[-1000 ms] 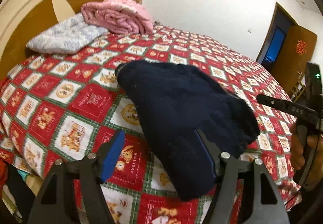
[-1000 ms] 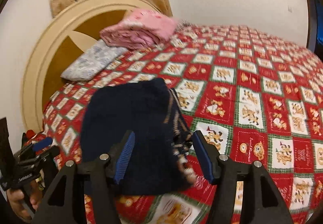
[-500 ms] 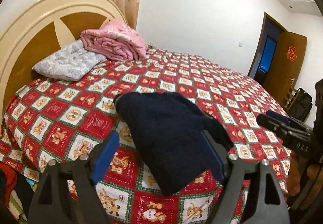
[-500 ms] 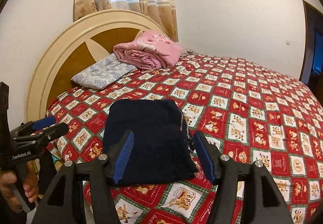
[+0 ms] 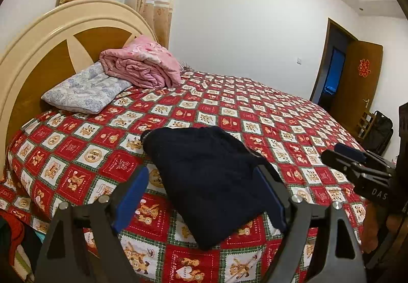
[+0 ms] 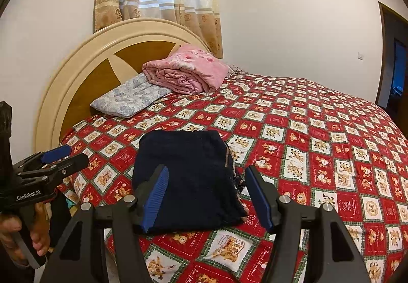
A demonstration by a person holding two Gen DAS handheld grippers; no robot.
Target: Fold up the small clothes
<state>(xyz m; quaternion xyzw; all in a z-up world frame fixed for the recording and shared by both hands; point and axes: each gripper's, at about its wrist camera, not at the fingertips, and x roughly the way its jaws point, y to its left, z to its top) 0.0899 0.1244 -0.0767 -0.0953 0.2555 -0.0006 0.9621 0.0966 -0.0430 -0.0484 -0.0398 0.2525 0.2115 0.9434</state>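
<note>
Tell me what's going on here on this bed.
A person holding a claw in each hand is folding small clothes. A dark navy garment lies folded on the red teddy-bear bedspread. The left claw, which has just been opening, and the right claw are both open, off the garment and gripping nothing.

"GenRobot.AI" on the left gripper [image 6: 65, 159], "DAS" on the right gripper [image 5: 341, 155], "HOLIDAY" on the bedspread [image 5: 153, 221].

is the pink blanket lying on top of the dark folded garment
No, the pink blanket sits by the headboard, far from the dark garment.
</note>
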